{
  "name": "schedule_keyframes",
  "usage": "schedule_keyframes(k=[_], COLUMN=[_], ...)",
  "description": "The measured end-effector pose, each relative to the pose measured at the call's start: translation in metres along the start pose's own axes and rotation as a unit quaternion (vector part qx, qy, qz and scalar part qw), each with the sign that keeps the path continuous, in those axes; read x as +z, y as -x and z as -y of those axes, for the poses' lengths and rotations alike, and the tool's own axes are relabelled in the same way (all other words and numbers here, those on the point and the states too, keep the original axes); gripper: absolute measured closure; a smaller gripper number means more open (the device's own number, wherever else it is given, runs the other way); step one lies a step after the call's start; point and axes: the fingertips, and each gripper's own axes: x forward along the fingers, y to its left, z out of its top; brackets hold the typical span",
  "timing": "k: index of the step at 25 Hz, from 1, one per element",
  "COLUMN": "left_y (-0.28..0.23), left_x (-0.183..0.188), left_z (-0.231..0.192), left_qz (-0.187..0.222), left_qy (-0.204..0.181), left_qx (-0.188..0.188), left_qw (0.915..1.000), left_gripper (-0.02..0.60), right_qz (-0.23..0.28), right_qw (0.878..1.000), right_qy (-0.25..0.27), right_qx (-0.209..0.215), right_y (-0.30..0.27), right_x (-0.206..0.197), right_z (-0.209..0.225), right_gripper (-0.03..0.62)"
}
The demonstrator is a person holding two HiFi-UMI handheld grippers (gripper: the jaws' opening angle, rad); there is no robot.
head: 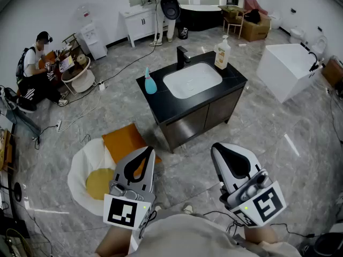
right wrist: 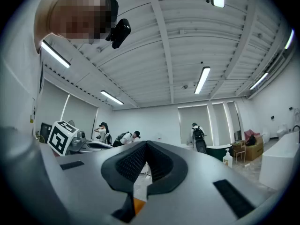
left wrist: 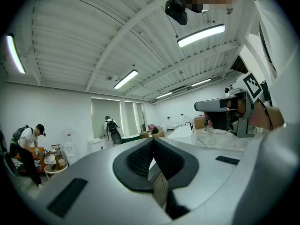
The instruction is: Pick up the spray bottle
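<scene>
A large studio hall staged as a bathroom: a free-standing black counter [head: 236, 82] with a white sink [head: 192, 80], a dark bathtub [head: 201, 9] far back, a white tub [head: 284, 71] and a toilet [head: 296, 33] at the right. Cables [head: 128, 63] trail over the grey floor [head: 123, 108], and strip lights [left wrist: 201, 35] run overhead.

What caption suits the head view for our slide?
Both shut, the left gripper and right gripper face a black sink cabinet; the blue spray bottle stands left of the basin.

Head camera stared steeply down at the far counter [head: 156, 98]; cameras behind the left tongs [left wrist: 152, 146] and right tongs [right wrist: 145, 149] faced level, sharing the ceiling [left wrist: 93, 41].
</scene>
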Motion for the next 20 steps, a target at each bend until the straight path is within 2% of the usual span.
schedule_keyframes(k=[5,12,16,20], left_y=[-0.005,-0.009,-0.01,-0.008], left_x=[0.001,0.003,-0.006,-0.001], left_z=[0.001,0.009,0.008,0.006], left_qz=[0.002,0.005,-0.003,0.005], left_qy=[-0.001,0.005,-0.021,-0.008], left_qx=[0.0,-0.01,-0.013,-0.007], left_qw=[1.0,0.9999,0.9997,0.9999], left_gripper=[0.563,0.563,0.563,0.561], right_qz=[0.005,-0.004,0.0,0.003], right_qw=[1.0,1.0,1.0,1.0], right_qy=[-0.014,-0.004,-0.007,-0.007], right_qx=[-0.003,-0.003,-0.012,-0.029], right_y=[0.001,0.003,0.006,0.011], right_x=[-0.001,-0.006,-0.006,-0.002], right_z=[0.008,0.013,0.019,0.028], right_gripper=[0.566,0.566,0.566,0.566])
